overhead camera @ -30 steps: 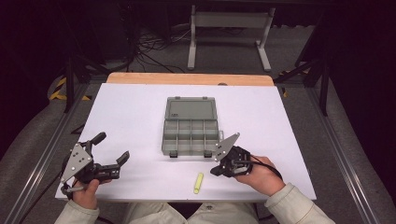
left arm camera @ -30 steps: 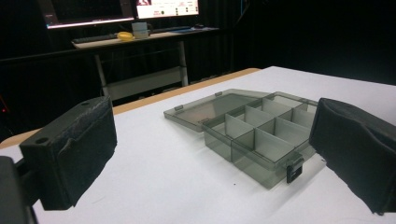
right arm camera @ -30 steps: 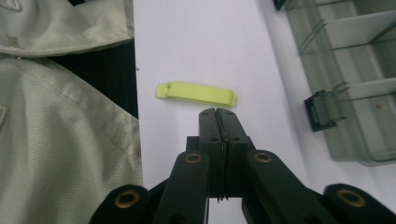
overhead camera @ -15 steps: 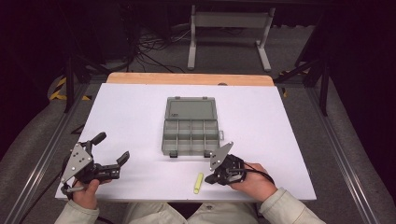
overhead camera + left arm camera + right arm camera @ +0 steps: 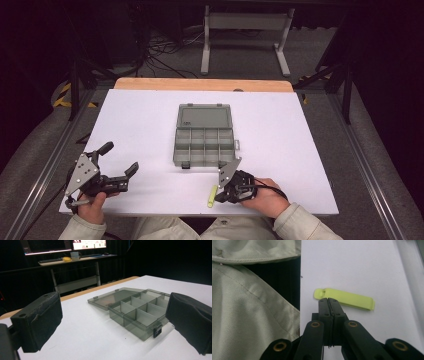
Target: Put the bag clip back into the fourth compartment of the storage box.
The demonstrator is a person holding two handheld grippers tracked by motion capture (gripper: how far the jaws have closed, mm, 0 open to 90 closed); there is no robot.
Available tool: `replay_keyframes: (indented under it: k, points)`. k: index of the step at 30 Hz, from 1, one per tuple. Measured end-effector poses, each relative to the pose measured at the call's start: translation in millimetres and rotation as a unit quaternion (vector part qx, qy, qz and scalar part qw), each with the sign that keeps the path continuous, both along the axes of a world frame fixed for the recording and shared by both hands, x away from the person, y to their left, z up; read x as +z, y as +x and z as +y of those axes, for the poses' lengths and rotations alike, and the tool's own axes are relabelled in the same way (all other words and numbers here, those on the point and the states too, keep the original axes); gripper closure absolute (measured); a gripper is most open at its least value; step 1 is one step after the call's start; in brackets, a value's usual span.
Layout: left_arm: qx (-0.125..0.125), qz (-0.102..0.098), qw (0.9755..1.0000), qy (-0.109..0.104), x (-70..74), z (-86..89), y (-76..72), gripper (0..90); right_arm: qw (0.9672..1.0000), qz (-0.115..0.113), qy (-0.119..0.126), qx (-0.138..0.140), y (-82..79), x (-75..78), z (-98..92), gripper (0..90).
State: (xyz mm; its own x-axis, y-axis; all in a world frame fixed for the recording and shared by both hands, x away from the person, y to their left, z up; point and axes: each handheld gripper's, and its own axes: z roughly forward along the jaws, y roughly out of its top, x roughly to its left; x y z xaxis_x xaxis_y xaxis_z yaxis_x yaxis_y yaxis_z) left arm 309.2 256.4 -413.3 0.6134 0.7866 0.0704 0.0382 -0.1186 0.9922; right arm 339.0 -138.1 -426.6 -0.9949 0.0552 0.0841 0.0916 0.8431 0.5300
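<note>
Right gripper [image 5: 220, 192], high view: I log it jaws pressed together, nothing between them, tips just beside the yellow-green clip [image 5: 212, 196], which lies at the table's [image 5: 300, 130] near edge, in front of the compartment box [image 5: 205, 135]. Left gripper [image 5: 117, 167]: jaws wide, empty, well apart from the box, to its left and nearer me.

Left gripper view: I note two black pads [image 5: 37, 320] spread wide, framing the box [image 5: 135, 310], lid laid flat open behind its compartments.

Right gripper view: I note closed jaw tips at the clip [image 5: 344, 299], near its rounded end; whether they touch it I cannot tell. Beige sleeve [image 5: 249, 302] beside the table edge.
</note>
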Motion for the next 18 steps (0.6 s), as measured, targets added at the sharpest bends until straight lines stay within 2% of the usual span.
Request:
replay_keyframes:
  k: [18]
  points:
    - [0.000,-0.002,1.0000,0.000,0.0,-0.2,-0.2,1.4,0.9998,0.006,-0.009,0.014,-3.6,-7.3,8.3,90.0]
